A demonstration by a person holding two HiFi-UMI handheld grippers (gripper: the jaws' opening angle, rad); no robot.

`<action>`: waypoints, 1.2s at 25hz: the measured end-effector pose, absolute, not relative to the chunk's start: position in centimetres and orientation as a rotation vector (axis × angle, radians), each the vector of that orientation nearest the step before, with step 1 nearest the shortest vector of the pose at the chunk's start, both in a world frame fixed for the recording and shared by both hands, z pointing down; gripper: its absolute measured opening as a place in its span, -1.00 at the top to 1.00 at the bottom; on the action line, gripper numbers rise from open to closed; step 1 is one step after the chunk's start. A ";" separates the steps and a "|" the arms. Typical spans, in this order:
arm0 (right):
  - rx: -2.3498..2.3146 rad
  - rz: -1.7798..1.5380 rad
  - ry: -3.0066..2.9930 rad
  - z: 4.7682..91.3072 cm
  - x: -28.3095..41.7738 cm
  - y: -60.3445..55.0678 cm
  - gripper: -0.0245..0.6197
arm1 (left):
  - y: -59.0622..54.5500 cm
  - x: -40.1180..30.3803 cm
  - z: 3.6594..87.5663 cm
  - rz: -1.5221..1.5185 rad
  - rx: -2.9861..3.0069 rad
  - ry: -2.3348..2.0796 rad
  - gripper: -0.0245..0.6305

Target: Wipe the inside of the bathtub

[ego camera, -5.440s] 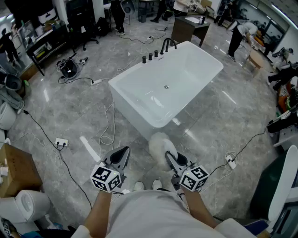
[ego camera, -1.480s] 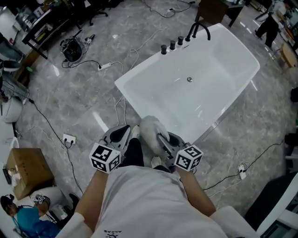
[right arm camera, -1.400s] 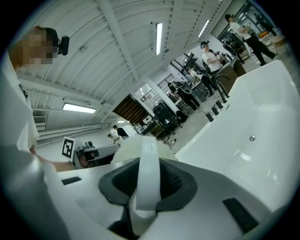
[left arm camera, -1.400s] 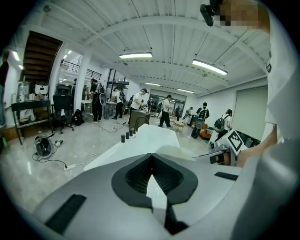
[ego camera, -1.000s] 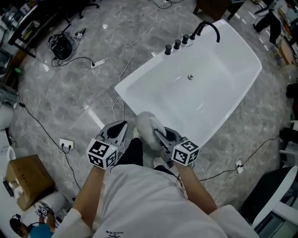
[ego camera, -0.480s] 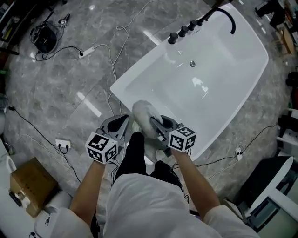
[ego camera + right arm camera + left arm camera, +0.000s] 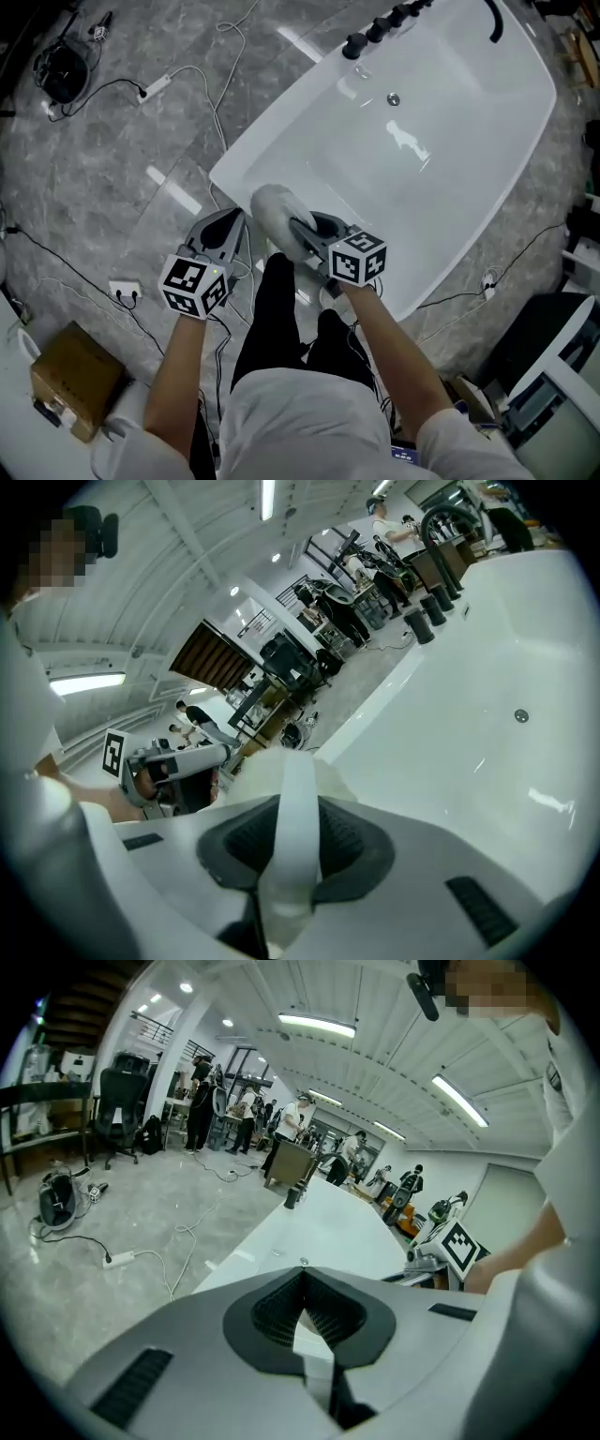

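Note:
The white bathtub (image 7: 450,169) fills the upper right of the head view, its drain (image 7: 394,98) in the floor and black tap knobs (image 7: 375,33) at the far end. My right gripper (image 7: 300,227) is shut on the white strap (image 7: 298,827) of a fluffy white wiping pad (image 7: 275,217), held at the tub's near rim. The pad (image 7: 258,766) bulges beyond the jaws, with the tub's inside (image 7: 487,696) to its right. My left gripper (image 7: 232,220) hovers beside it, outside the rim over the floor, shut with nothing in it (image 7: 302,1277).
Cables trail over the grey marble floor, with a power strip (image 7: 122,292) and a cardboard box (image 7: 70,380) at the left. A black faucet spout (image 7: 441,522) rises at the tub's far end. People and desks (image 7: 216,1101) stand in the background.
The view has closed in on the tub: the person has walked up to its near end. Both grippers now sit at the near rim, and the pad stays held in the right one.

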State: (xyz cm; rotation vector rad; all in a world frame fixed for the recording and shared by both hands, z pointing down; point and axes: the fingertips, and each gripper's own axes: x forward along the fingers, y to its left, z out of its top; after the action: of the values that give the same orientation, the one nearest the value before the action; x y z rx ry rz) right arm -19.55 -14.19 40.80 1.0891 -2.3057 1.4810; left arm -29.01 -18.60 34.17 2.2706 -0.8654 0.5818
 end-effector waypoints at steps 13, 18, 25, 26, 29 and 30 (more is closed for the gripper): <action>1.090 1.597 -2.237 48.7 -20.5 -16.7 0.63 | -21.6 -29.2 42.0 0.625 2.245 -0.837 0.89; 1.058 1.589 -2.260 50.9 -21.4 -17.7 0.63 | -22.2 -29.0 44.0 0.617 2.220 -0.868 0.89; 1.046 1.470 -2.250 54.6 -20.8 -18.8 0.63 | -22.5 -27.6 44.2 0.600 2.263 -0.867 0.89; 1.046 1.472 -2.244 55.5 -20.5 -18.8 0.63 | -22.6 -27.2 44.3 0.594 2.267 -0.862 0.89; 1.060 1.478 -2.219 58.4 -19.0 -18.7 0.63 | -22.4 -25.4 44.4 0.576 2.273 -0.839 0.89; 1.065 1.480 -2.211 59.3 -18.6 -18.7 0.63 | -22.2 -24.7 44.5 0.576 2.278 -0.824 0.89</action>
State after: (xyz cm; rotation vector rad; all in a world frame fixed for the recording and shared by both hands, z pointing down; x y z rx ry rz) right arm -18.55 -18.67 59.28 1.0649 -2.2114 1.4803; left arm -24.71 -22.25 44.47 2.2784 -0.8240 0.5763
